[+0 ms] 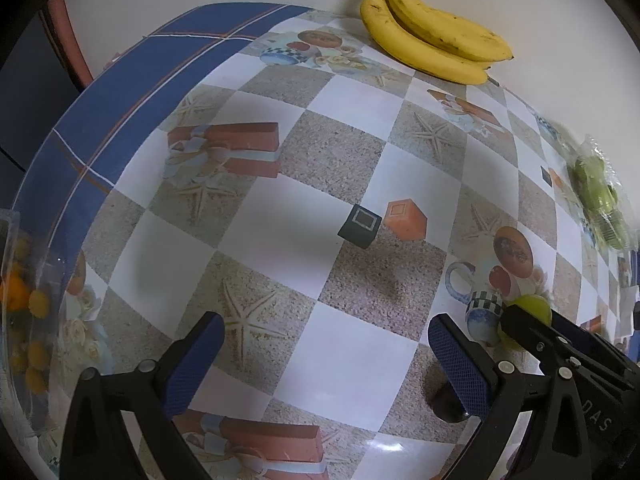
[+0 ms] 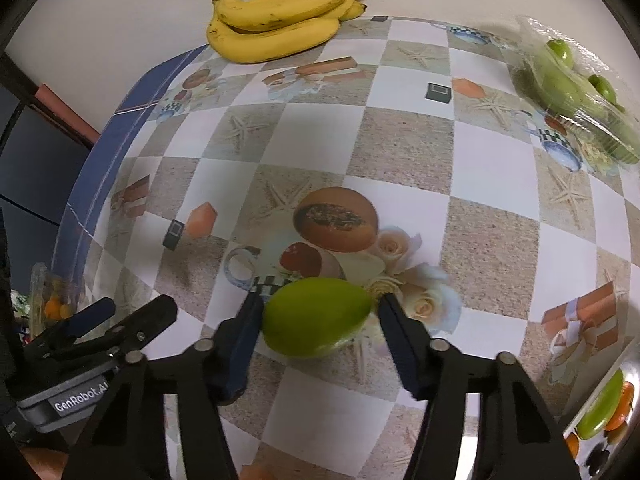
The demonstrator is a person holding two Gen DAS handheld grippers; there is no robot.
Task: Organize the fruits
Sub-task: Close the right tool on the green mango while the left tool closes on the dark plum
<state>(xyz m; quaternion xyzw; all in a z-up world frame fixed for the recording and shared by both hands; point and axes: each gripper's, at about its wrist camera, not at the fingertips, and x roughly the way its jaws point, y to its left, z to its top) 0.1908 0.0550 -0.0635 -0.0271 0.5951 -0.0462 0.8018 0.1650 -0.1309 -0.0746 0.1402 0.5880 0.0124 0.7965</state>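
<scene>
Though hidden behind its frame from the left, right jaws around green mango (image 2: pixel 316 316); left jaws wide.

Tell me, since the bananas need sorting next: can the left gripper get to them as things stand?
Probably yes. The left gripper is open and empty, and the tablecloth between it and the bananas by the wall holds only printed pictures, nothing standing in the way.
</scene>
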